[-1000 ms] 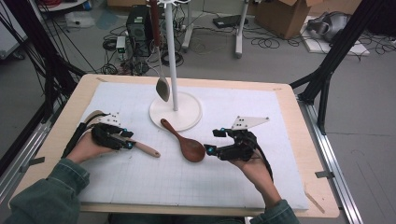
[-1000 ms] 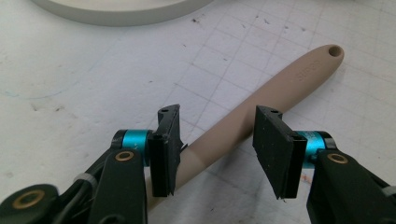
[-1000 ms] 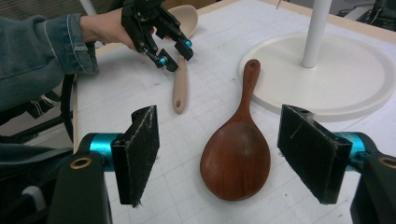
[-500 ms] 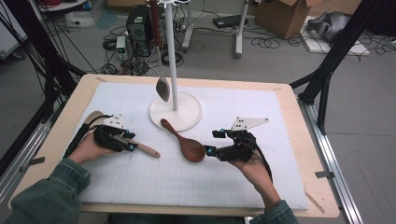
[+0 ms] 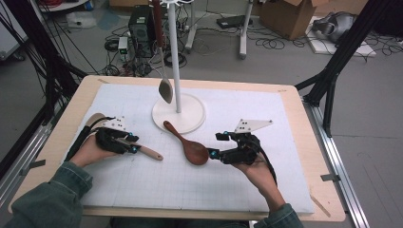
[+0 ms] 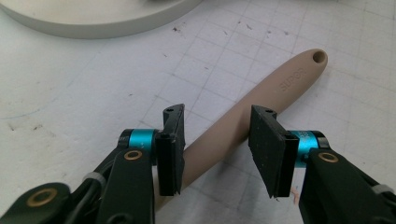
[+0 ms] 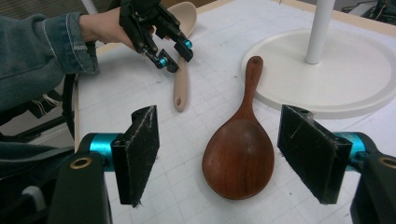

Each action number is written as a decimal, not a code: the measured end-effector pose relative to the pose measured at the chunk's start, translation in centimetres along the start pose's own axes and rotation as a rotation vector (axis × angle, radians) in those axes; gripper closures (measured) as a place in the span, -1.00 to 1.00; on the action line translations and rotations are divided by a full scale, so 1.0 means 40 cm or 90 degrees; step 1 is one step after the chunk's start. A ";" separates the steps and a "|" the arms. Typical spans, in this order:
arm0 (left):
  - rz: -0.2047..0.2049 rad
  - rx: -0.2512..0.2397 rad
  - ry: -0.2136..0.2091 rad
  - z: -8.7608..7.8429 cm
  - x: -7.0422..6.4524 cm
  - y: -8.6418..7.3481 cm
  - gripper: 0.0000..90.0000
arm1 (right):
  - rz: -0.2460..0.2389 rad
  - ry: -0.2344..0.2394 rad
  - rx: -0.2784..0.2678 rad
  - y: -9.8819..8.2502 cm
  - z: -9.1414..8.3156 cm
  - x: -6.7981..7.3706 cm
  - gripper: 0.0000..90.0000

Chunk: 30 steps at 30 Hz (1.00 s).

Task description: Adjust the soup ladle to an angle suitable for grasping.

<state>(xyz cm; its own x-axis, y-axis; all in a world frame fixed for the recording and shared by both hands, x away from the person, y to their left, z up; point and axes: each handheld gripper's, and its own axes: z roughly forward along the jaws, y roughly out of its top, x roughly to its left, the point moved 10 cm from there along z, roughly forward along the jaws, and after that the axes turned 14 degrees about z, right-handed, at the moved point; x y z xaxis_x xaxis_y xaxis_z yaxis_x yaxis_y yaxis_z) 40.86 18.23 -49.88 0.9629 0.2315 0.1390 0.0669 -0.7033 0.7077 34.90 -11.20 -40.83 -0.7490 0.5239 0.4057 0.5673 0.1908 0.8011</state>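
I have the left gripper (image 6: pixel 217 149) closing around the beige spoon handle (image 6: pixel 261 100), pads not yet touching it, at nine o'clock of the dark wooden spoon (image 5: pixel 187 145), whose bowl lies between the right gripper's (image 7: pixel 231 156) wide jaws, ready for lifting.

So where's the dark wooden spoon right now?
In the high view the spoon lies mid-table on the white mat, its handle tip by the stand's base, its bowl just left of the right claw.
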 end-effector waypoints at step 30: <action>-0.015 -0.057 0.062 -0.102 -0.031 0.019 -0.10 | -0.066 -0.036 0.099 -0.028 0.286 0.057 -0.33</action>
<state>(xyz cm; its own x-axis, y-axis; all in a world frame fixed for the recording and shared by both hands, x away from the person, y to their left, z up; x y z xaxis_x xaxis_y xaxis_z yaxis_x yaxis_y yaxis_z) 38.66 20.14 -46.68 0.9308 0.3150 0.1856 0.0611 -0.6346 0.7704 36.47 -0.74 -45.84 -0.7880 0.5400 0.2958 0.5376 0.3693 0.7580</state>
